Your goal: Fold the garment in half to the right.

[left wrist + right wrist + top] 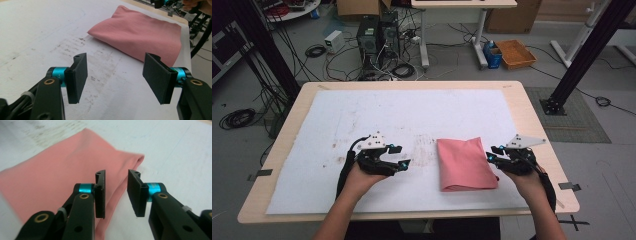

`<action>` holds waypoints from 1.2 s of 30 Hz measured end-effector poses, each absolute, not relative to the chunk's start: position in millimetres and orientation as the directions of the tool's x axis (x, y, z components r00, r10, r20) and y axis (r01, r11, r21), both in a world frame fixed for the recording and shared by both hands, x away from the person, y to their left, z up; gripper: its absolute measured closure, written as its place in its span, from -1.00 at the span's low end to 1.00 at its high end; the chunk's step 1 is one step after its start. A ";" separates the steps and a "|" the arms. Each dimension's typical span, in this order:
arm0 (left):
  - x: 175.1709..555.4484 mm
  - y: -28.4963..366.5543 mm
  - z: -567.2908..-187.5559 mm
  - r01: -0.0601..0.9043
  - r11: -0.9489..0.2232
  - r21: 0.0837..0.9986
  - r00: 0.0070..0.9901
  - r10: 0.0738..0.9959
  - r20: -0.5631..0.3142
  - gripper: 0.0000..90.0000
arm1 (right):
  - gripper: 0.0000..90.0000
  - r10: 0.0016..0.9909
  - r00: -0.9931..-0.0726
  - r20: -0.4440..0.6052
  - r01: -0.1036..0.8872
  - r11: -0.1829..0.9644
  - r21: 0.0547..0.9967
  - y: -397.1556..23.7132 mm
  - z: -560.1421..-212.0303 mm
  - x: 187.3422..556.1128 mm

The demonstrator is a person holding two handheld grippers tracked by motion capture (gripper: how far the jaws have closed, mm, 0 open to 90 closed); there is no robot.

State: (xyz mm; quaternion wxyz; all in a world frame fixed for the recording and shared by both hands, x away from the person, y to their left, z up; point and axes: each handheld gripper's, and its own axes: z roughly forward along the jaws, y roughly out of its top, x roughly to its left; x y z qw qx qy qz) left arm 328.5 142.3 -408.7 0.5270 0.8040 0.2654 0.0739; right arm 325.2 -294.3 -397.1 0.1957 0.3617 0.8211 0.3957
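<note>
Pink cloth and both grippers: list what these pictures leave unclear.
- Pink cloth: how many layers are folded; only its top shows in the high view.
- Pink cloth's near corner in the right gripper view: hidden behind the right gripper, whose jaws stand apart, empty.
- Left gripper: open; its hand is cut off by the bottom edge.

A pink cloth [466,163] lies folded flat into a rough rectangle, slightly askew, on the white sheet [362,120] covering the worktop [532,120], right of centre and toward the near edge. Its surface is smooth, with soft rounded folds along the edges and the layers stacked evenly. Nothing grips it.
</note>
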 end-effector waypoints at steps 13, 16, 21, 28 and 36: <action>333.1 158.5 -411.0 0.367 -0.313 0.876 0.827 0.542 -0.153 -0.19 | 0.34 0.766 -0.643 0.001 0.491 0.411 0.768 -272.1 -406.9 380.6; 333.9 159.4 -412.2 0.367 -0.319 0.874 0.826 0.543 -0.149 -0.19 | 0.33 0.772 -0.635 0.007 0.502 0.406 0.764 -273.0 -408.2 386.5; 334.3 158.4 -413.7 0.370 -0.329 0.869 0.827 0.542 -0.147 -0.20 | 0.33 0.784 -0.620 0.033 0.529 0.387 0.755 -277.7 -412.2 397.9; 334.5 159.5 -414.3 0.377 -0.320 0.869 0.823 0.546 -0.156 -0.20 | 0.87 0.758 -0.645 0.091 0.561 0.389 0.731 -279.3 -425.3 405.7; 335.4 161.0 -415.7 0.382 -0.319 0.867 0.821 0.548 -0.160 -0.20 | 0.96 0.785 -0.611 0.104 0.549 0.324 0.771 -290.0 -422.9 401.6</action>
